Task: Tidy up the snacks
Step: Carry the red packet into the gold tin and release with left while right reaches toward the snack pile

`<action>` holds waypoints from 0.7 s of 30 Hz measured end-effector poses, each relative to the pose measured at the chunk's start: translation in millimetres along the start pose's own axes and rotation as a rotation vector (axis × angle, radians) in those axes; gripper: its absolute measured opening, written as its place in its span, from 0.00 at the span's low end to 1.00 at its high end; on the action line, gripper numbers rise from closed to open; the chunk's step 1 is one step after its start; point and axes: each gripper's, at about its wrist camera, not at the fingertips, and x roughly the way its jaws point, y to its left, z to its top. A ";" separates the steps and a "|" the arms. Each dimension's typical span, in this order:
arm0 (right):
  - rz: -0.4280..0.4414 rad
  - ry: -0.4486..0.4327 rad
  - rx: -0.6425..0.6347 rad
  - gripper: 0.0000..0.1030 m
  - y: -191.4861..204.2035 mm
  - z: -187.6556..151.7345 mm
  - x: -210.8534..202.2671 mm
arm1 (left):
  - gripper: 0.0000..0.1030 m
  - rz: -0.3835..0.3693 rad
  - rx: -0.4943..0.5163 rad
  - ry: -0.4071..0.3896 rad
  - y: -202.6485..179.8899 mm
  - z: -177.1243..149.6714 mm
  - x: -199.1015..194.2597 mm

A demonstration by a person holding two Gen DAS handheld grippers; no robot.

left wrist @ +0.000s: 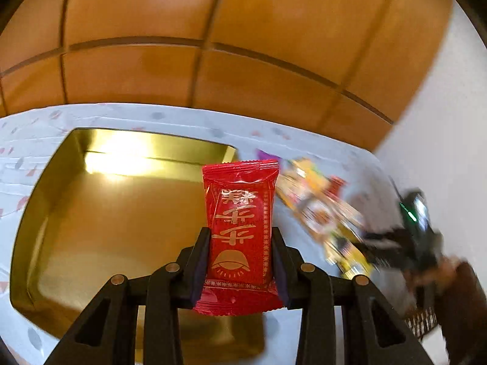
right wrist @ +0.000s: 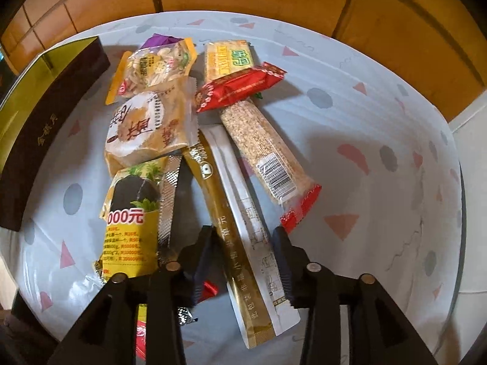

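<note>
Left gripper: closed on a red packet; both pads press its long edges near the lower end.
Red packet: held upright along the fingers, long axis pointing away from the camera, top seal free, bottom seal flared below the pads.
Box: gold-lined, open, apparently empty; stands on the tablecloth beneath and to the left of the held packet.
Key relation, left: the packet hangs over the box's right-hand part; the open floor lies down and left of the pads, so the judged release path is short and downward.
Right gripper: jaws partly apart, straddling a gold stick; firm pad contact cannot be confirmed, so no grip is assumed.
Gold stick: lies flat on the cloth, long axis running forward between the fingers and leaning slightly left at its far end; a white stick lies against its right side.
Pile: mixed snack packets on the cloth ahead of the right gripper; a sesame bar lies just right of the sticks.
Box from right view: its dark outer wall stands left of the pile.
Nearer hand: left for the box, right for the pile.
Step in hand (judged): left deposits the packet; right prepares to pinch the stick across its narrow width.
Risk (judged): the white stick may be caught together with the gold one.
</note>
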 end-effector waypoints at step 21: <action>0.018 -0.045 -0.052 0.31 13.4 17.6 0.2 | 0.40 0.125 -0.012 0.042 2.5 3.7 40.9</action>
